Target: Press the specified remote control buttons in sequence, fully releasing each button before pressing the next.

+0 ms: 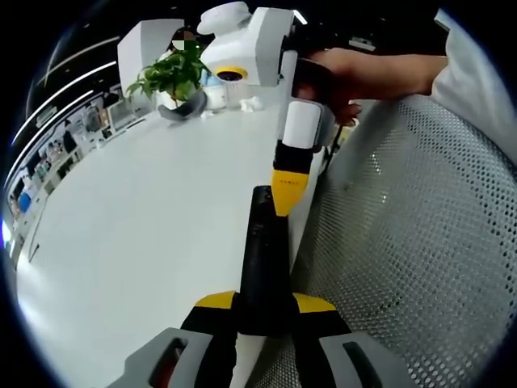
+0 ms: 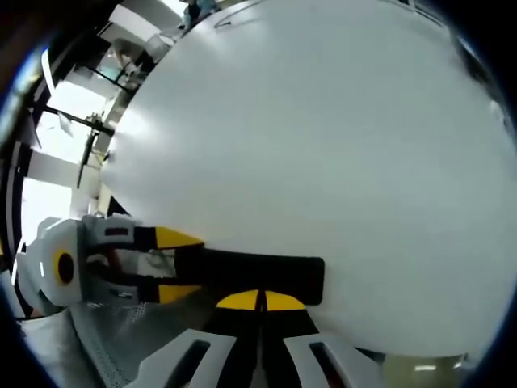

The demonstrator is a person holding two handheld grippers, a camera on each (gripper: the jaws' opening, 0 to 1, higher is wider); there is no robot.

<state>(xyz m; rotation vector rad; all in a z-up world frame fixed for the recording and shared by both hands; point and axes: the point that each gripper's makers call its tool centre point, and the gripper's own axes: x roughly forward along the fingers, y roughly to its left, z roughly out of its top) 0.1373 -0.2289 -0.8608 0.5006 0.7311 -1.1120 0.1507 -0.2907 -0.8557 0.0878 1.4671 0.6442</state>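
Over the white counter (image 1: 145, 218), right at its near edge, the black remote control (image 1: 262, 259) stretches away from the left gripper (image 1: 262, 311), and that gripper has it clamped: both yellow-tipped jaws sit tight against the remote's sides at its near end. Coming down from the top of the left gripper view is the right gripper (image 1: 288, 194), jaws closed together into one yellow point, and that point sits right at the far end of the remote. Whether it is actually touching or just above the surface, I cannot tell from this angle. A hand (image 1: 355, 77) wraps the right gripper's handle, with a white sleeve (image 1: 477, 73) behind it. To the right of the remote, a grey perforated mesh surface (image 1: 420, 242) curves away beside the counter edge. Far back on the counter stands a green potted plant (image 1: 174, 77), with a small white crumpled object (image 1: 252, 103) nearby.

Switch to the right gripper view: the remote control (image 2: 258, 275) lies crosswise, just beyond the two closed yellow tips of the right gripper (image 2: 260, 301), which meet with no gap and carry nothing between them. They sit over the remote's near long edge, close to its middle. From the left, the left gripper (image 2: 174, 263) reaches in, its yellow jaws above and below the remote's end, pinching it. The wide white counter (image 2: 323, 129) spreads beyond, bright with glare.
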